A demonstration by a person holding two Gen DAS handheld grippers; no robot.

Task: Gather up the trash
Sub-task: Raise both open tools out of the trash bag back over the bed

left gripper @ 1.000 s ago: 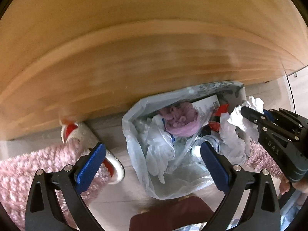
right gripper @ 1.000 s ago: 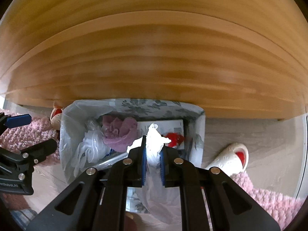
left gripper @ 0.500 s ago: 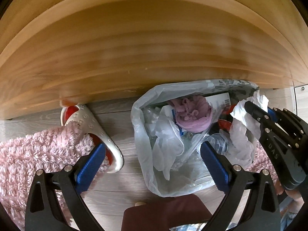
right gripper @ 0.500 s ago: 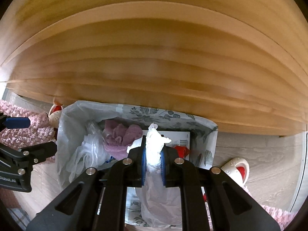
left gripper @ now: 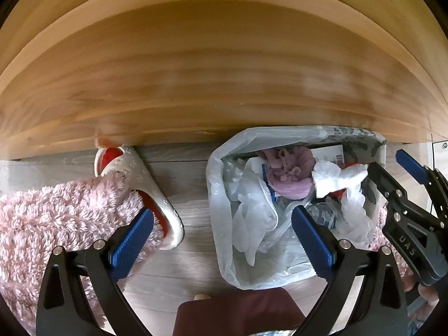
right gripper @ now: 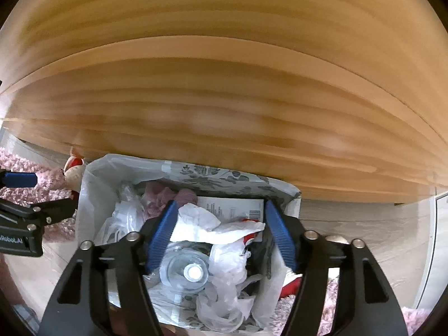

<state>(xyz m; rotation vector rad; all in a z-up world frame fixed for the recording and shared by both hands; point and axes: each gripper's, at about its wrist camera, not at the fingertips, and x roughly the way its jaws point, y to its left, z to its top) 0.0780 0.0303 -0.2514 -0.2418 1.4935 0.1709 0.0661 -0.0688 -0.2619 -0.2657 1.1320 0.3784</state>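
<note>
A floral bin point(right gripper: 212, 172) lined with a clear plastic bag point(left gripper: 217, 173) stands on the floor under a wooden edge. My right gripper point(right gripper: 221, 232) is open right above it, also seen in the left wrist view as the right gripper point(left gripper: 387, 162) at the bin's right rim. A crumpled white wrapper point(right gripper: 212, 224) lies loose on the heap between its fingers, the same white wrapper point(left gripper: 336, 179) beside a pink cloth point(left gripper: 288, 173). A clear bottle point(right gripper: 190, 271) and a barcoded box point(right gripper: 232, 210) lie there too. My left gripper point(left gripper: 221, 238) is open and holds nothing, left of the bin.
A wide wooden board point(left gripper: 224, 84) overhangs the far side of the bin. A white and red slipper point(left gripper: 156, 196) and a person's pink fluffy trouser leg point(left gripper: 56, 215) lie left of it, another slipper point(right gripper: 336, 240) on its right. A dark red object point(left gripper: 238, 308) sits near.
My right gripper has opened and let go of the white wrapper, which now rests on the trash in the bin. The left gripper stays open and has drifted slightly left.
</note>
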